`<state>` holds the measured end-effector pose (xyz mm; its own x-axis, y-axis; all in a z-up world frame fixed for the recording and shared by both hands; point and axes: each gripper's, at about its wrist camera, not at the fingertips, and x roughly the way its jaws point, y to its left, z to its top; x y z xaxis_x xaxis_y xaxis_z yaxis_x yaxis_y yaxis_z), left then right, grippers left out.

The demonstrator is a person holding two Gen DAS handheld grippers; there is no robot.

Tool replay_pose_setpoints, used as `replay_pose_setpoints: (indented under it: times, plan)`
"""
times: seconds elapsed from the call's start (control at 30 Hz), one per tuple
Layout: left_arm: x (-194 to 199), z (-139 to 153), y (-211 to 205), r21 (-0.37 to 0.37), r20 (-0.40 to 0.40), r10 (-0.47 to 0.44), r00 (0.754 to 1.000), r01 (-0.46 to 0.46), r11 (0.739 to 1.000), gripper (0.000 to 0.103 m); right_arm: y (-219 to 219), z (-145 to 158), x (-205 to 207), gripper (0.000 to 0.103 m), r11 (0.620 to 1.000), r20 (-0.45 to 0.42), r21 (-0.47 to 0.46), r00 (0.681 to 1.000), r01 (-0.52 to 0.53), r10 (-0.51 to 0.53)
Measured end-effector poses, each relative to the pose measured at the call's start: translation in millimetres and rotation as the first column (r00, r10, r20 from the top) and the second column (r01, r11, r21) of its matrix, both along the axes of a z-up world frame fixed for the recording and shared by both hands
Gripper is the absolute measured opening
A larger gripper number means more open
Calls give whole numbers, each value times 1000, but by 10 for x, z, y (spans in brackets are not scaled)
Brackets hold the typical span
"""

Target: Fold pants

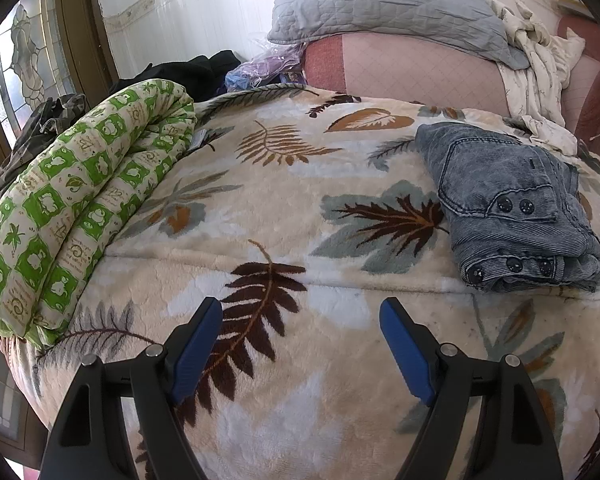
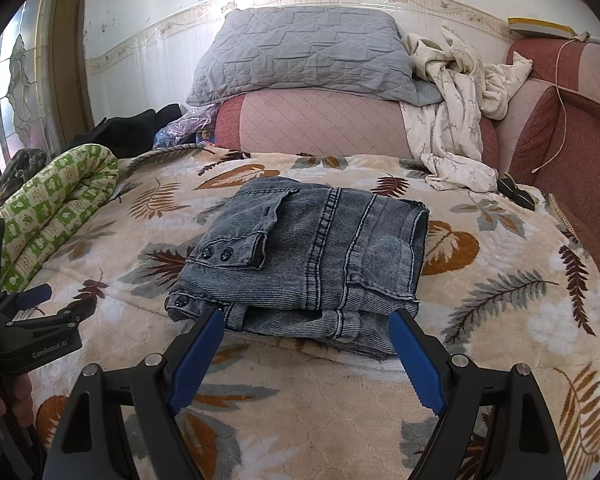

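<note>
The right gripper point(image 2: 306, 320) gapes wide and empty, fingertips right at the near edge of the folded denim pants point(image 2: 304, 256), which sit at twelve o'clock on the leaf-print blanket point(image 2: 500, 320). The left gripper point(image 1: 300, 312) (equally wide, empty) has them at two o'clock. A careless nudge could spill the loose layers.

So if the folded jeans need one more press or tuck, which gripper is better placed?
Right. The right gripper is open directly in front of the folded jeans; the left gripper, also open, faces bare blanket, with the jeans off to its right.
</note>
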<state>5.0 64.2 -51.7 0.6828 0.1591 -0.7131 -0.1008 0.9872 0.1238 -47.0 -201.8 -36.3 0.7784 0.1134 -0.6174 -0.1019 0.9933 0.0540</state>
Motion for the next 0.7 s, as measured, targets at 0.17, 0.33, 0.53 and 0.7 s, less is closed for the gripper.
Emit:
replay_pose_setpoints:
  times: [0.17,0.33,0.53,0.7]
  plan:
    - [1,-6,9,-3,-2,5,1000,-5,1000,81,-4,-4,4,87,1000,0,-1,1000,0,0]
    - [2,-5,11,-2,-3,9,1000,-9,1000,81,0,-5,2,87,1000,0,-1,1000,1,-1]
    - [6,-10,15,-6,-5,11,1000,-11,1000,81,1,-9,2,87,1000,0,-3,1000,0,0]
    - [9,-14,18,-5,-6,12,1000,-12,1000,81,5,-11,2,87,1000,0,-4,1000,1,-1]
